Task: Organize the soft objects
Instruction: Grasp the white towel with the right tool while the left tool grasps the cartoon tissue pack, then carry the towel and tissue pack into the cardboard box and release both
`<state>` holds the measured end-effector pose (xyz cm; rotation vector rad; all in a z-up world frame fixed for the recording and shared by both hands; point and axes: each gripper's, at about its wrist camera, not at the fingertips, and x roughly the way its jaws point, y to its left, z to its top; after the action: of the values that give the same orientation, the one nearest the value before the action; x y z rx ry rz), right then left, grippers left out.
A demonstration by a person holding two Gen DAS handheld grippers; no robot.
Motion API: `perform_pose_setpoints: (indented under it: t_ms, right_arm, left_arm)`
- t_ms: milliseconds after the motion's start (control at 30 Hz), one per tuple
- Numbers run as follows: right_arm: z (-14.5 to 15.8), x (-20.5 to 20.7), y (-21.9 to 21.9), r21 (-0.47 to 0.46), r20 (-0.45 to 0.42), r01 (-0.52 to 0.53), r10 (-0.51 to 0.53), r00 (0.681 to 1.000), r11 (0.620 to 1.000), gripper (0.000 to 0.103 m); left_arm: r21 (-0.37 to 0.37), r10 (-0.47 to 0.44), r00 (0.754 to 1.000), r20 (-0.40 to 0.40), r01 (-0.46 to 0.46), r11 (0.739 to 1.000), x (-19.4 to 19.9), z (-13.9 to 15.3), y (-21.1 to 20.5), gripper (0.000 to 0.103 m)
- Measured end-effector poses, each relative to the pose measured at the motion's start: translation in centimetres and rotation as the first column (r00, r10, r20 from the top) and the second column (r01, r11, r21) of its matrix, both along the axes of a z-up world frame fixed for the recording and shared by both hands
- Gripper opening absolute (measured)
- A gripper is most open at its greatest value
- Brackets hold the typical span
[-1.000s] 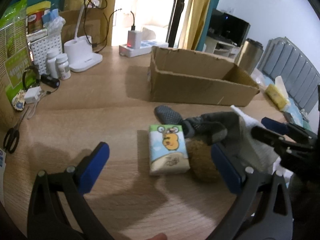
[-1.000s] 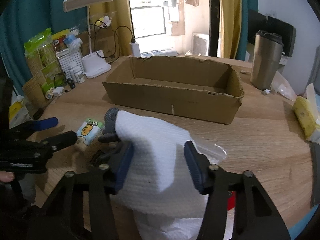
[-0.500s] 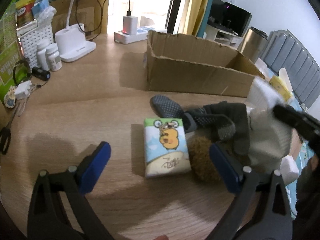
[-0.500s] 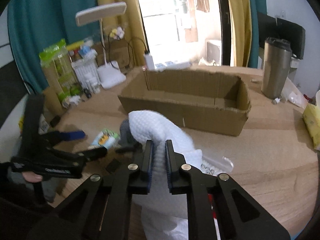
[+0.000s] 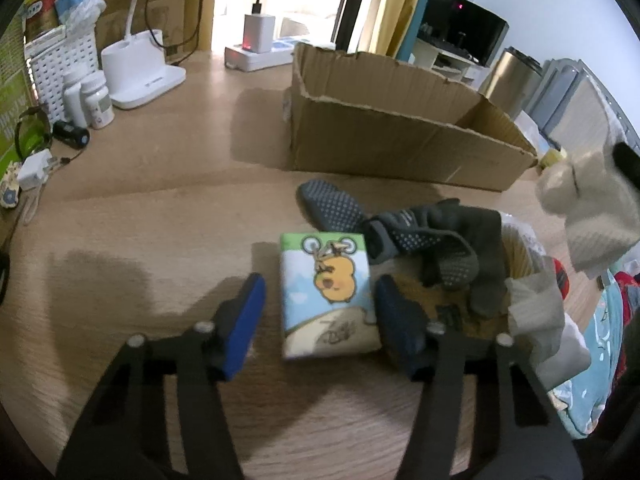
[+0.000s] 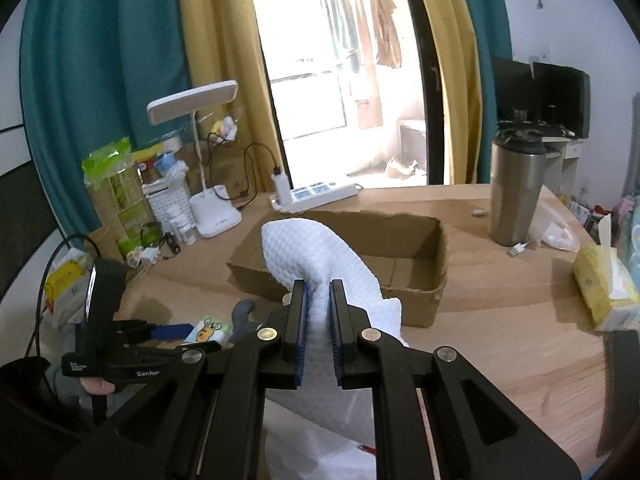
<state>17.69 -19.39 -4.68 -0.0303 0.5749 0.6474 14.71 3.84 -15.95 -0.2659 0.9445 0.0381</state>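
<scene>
My right gripper (image 6: 319, 312) is shut on a white waffle-textured cloth (image 6: 320, 256) and holds it up in the air in front of the open cardboard box (image 6: 400, 240). The cloth also shows at the right edge of the left wrist view (image 5: 592, 208). My left gripper (image 5: 320, 304) is open, its blue pads on either side of a cartoon tissue pack (image 5: 326, 280) lying on the table. Grey dotted socks (image 5: 420, 236) and a brown plush lie just right of the pack. The cardboard box (image 5: 392, 128) stands behind them.
A white lamp base (image 5: 140, 76), pill bottles (image 5: 90, 96), a white basket and cables line the table's left side. A power strip (image 5: 260, 54) sits behind the box. A steel tumbler (image 6: 516, 192) and a yellow tissue pack (image 6: 604, 284) stand at the right.
My right gripper closed on the white cloth and lifted it high off the pile. My left gripper moved forward and narrowed around the tissue pack.
</scene>
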Motion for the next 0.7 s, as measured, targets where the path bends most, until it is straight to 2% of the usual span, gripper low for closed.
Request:
perform_pose_setpoints:
  t_ms: [167, 367, 400, 467, 500, 533, 700]
  right_arm:
    - [-0.8, 0.6, -0.3, -0.001, -0.041, -0.01, 0.01, 0.999, 1.0, 0.012]
    - [-3.8, 1.2, 0.2, -0.036, -0.143, -0.028, 0.022, 0.99, 0.999, 0.012]
    - [-4.1, 1.2, 0.2, -0.045, -0.154, -0.03, 0.022, 0.988, 0.999, 0.014]
    - [-4.7, 1.3, 0.2, -0.077, -0.177, -0.02, 0.006, 0.984, 0.997, 0.031]
    - [-4.9, 1.2, 0.0, -0.087, -0.186, -0.014, -0.003, 0.982, 0.996, 0.049]
    - [-5.1, 1.2, -0.2, -0.09, -0.193, -0.014, -0.004, 0.981, 0.996, 0.058]
    - [-5.7, 0.7, -1.1, -0.122, -0.212, -0.03, 0.003, 0.977, 0.992, 0.06]
  left_arm:
    - [-0.018, -0.013, 1.0, -0.008, 0.013, 1.0, 0.1, -0.2, -0.1, 0.05]
    - [-0.039, -0.016, 1.0, 0.001, 0.016, 0.999, -0.1, -0.2, 0.0, 0.049]
    - [-0.041, -0.016, 1.0, 0.003, 0.016, 0.999, -0.2, -0.2, 0.0, 0.049]
    - [-0.047, -0.017, 1.0, 0.01, 0.017, 0.999, -0.3, -0.1, 0.1, 0.049]
    - [-0.048, -0.017, 1.0, 0.016, 0.018, 0.999, -0.4, 0.1, 0.1, 0.049]
    - [-0.048, -0.018, 1.0, 0.025, 0.019, 0.999, -0.6, 0.3, 0.1, 0.049]
    - [-0.048, -0.015, 0.998, 0.06, 0.018, 0.999, -0.8, 1.3, 0.3, 0.049]
